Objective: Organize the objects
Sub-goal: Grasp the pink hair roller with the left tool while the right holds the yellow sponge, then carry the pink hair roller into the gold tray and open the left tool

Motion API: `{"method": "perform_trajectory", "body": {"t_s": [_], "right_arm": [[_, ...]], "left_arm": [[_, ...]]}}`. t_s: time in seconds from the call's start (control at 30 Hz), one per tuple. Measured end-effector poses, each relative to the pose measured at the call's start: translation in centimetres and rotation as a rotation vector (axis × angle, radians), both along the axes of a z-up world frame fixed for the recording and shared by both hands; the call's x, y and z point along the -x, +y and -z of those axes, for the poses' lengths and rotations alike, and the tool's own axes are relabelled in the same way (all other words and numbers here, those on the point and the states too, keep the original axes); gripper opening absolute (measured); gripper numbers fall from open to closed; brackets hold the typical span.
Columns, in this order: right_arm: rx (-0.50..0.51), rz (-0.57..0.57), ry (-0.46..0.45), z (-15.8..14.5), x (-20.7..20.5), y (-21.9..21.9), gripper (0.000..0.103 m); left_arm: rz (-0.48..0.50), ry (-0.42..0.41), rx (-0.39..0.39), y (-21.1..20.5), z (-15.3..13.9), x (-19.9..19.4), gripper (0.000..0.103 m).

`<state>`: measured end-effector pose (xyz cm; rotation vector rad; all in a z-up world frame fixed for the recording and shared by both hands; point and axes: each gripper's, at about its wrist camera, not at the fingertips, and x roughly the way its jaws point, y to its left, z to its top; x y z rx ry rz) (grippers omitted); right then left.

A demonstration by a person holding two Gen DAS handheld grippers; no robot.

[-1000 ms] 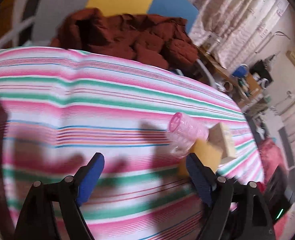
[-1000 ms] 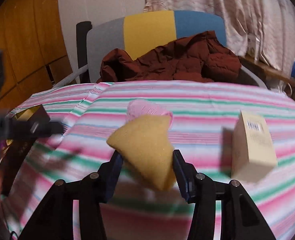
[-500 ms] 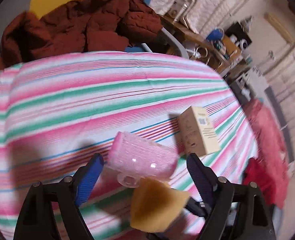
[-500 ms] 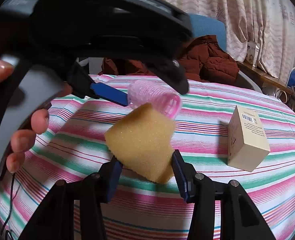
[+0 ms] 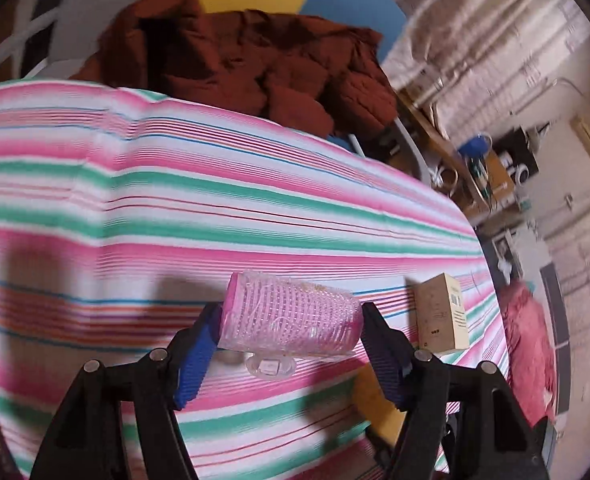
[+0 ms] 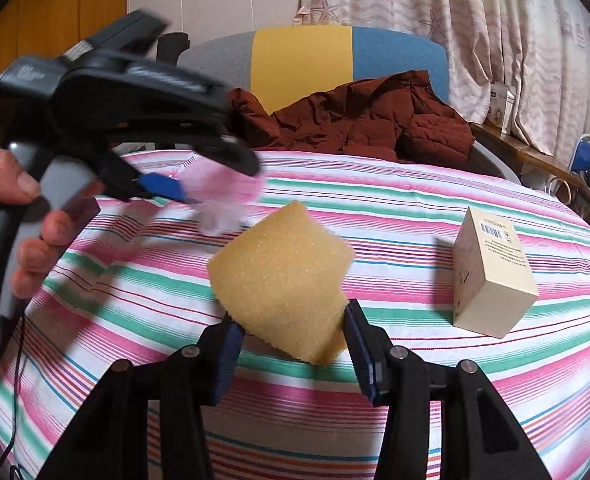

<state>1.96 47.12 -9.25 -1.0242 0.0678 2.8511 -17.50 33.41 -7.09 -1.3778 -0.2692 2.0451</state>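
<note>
My left gripper [image 5: 289, 322] is shut on a pink hair roller [image 5: 291, 318] and holds it above the striped tablecloth [image 5: 175, 184]. In the right wrist view the left gripper [image 6: 191, 196] shows blurred at upper left with the roller [image 6: 225, 186]. My right gripper [image 6: 291, 330] is shut on a yellow sponge [image 6: 283, 276], held above the cloth [image 6: 415, 216]. A beige carton box [image 6: 491, 276] stands on the cloth to the right; it also shows in the left wrist view [image 5: 441, 312].
A dark red jacket [image 6: 359, 120] lies heaped at the table's far edge, against a grey, yellow and blue chair back [image 6: 307, 60]. Curtains [image 6: 455, 20] hang behind. A cluttered shelf [image 5: 487, 176] stands at the right.
My left gripper closed on the pink roller and lifted it off the cloth, moving left and away from the sponge. My right gripper keeps holding the sponge.
</note>
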Motion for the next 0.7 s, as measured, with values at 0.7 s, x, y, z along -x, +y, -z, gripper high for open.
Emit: {"method": "perform_trajectory", "body": {"t_s": [0.7], "right_arm": [[-0.083,0.066,-0.013,0.3,-0.3,-0.8,0.045]], "left_arm": [[-0.121,0.414,0.251,-12.8,-6.8,-9.6,0.070]]}}
